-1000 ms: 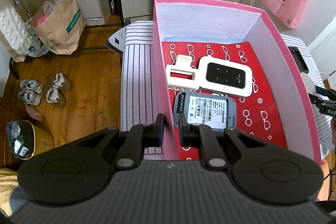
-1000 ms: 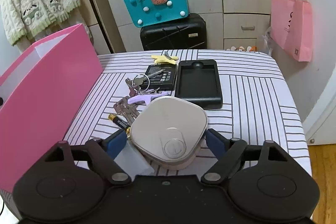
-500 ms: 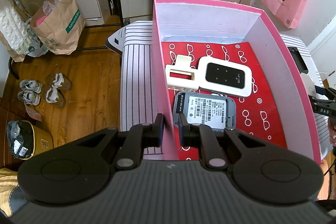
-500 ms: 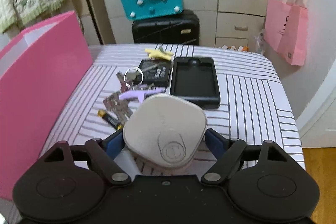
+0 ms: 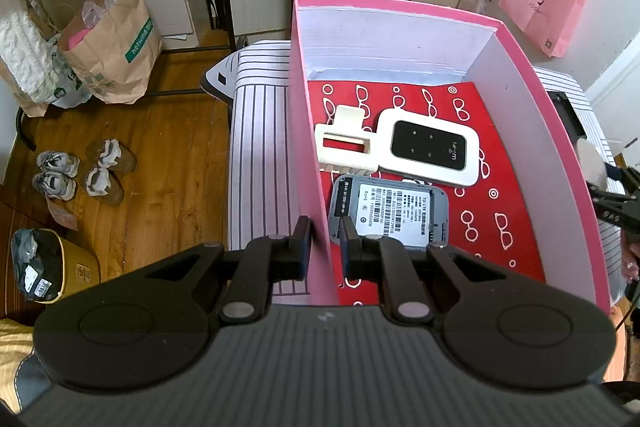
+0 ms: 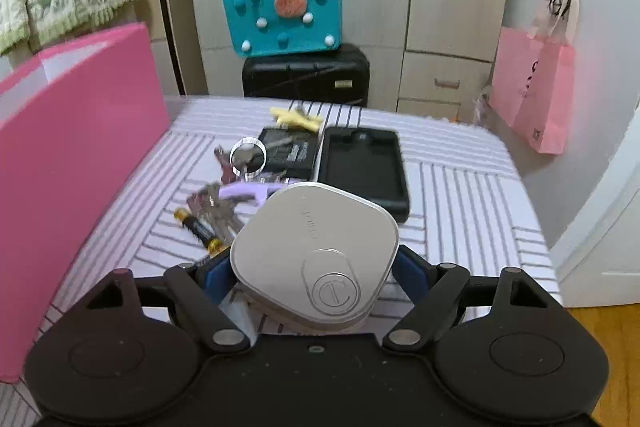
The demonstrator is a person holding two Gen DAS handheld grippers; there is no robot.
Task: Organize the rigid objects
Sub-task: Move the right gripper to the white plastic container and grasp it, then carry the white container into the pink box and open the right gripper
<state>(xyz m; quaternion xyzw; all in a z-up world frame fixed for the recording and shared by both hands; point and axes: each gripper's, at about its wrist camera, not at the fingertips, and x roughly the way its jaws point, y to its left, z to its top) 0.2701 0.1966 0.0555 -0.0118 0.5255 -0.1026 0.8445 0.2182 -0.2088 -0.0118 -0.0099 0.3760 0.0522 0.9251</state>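
My right gripper is shut on a flat silver tin with rounded corners, its blue pads pressing both sides. The tin is tilted above the striped table. The pink box stands to the left, and my left gripper is shut on its left wall. Inside on the red lining lie a white wifi router, a cream clip and a grey device with a label.
Beyond the tin lie keys, a battery, a purple tool, a black battery pack, a black case and a yellow piece. The pink box walls the table's left side.
My right gripper has rolled and tipped a little with the tin, which now sits more tilted in view. The left gripper and the box have not moved.
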